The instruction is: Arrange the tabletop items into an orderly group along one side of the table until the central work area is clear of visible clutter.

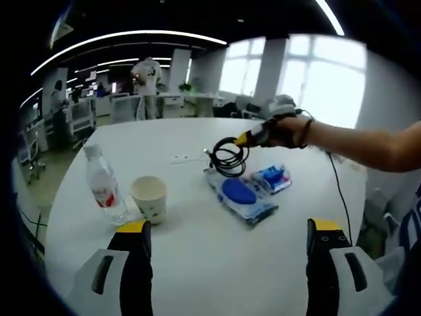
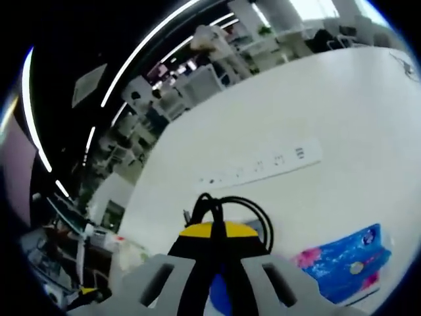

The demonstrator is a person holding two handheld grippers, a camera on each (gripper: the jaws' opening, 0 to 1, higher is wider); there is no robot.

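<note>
1. Our left gripper [image 1: 230, 247] has its jaws spread, empty; beyond the left jaw, a bottle [image 1: 104, 185] and cup [image 1: 149, 199] stand on the bench [image 1: 197, 263].
2. Our right gripper [image 2: 214, 232] has its jaws pinching the coiled black cable [image 2: 245, 205], partly hidden behind them, above a blue packet [image 2: 345, 258].

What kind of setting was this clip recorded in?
Likely an open-plan office or lab: a large round white table, rows of desks and white chairs behind it, long ceiling strip lights, and tall bright windows.
</note>
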